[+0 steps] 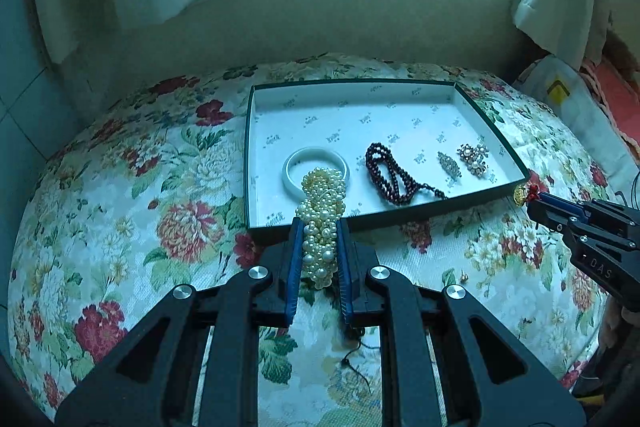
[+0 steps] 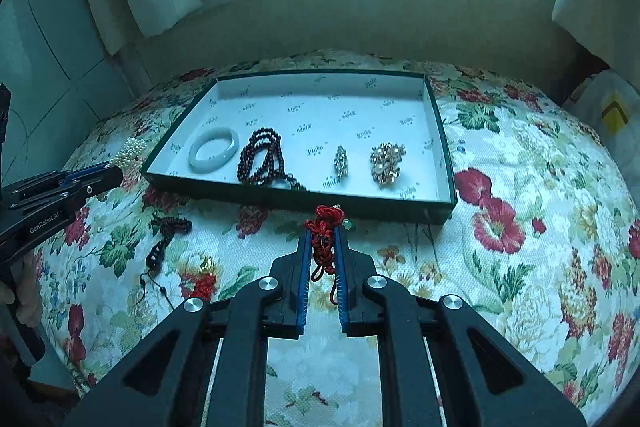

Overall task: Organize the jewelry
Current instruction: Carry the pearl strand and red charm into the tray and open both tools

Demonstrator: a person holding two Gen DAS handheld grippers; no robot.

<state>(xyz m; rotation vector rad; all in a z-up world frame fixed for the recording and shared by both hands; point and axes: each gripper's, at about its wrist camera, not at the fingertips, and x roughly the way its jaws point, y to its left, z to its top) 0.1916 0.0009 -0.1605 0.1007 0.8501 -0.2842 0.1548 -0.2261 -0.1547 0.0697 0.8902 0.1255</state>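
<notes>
A desk covered in a cream cloth printed with red and green flowers [image 2: 520,163] fills most of both views, and on it lies a shallow rectangular box tray with dark green walls and a white patterned lining [image 2: 449,163]. Inside the tray, along its near side, four pieces sit in a row, apart from one another: a pale white-green jade bangle [image 2: 213,149] at the left end, a coiled strand of dark red-black beads [image 2: 262,159] just beside it with its tail trailing toward the near wall, then a small oval rhinestone brooch [image 2: 340,158], then a larger cluster brooch of gold and pearl stones [image 2: 387,157] toward the right end. The left tongs [image 1: 320,227] are closed partway on a thick bunch of cream pearl strands [image 1: 322,223], gripped between the blue pads and held just over the tray's near wall, in front of the bangle. The right tongs [image 2: 323,233] are pinched nearly together on a red knotted cord ornament [image 2: 326,227], held close to the outside of the tray's near wall; in the left wrist view a gold piece shows at its tip. Loose on the cloth to the left lie a dark brown cord with beads [image 2: 168,239] and a small red-and-gold tassel charm [image 2: 202,281].
</notes>
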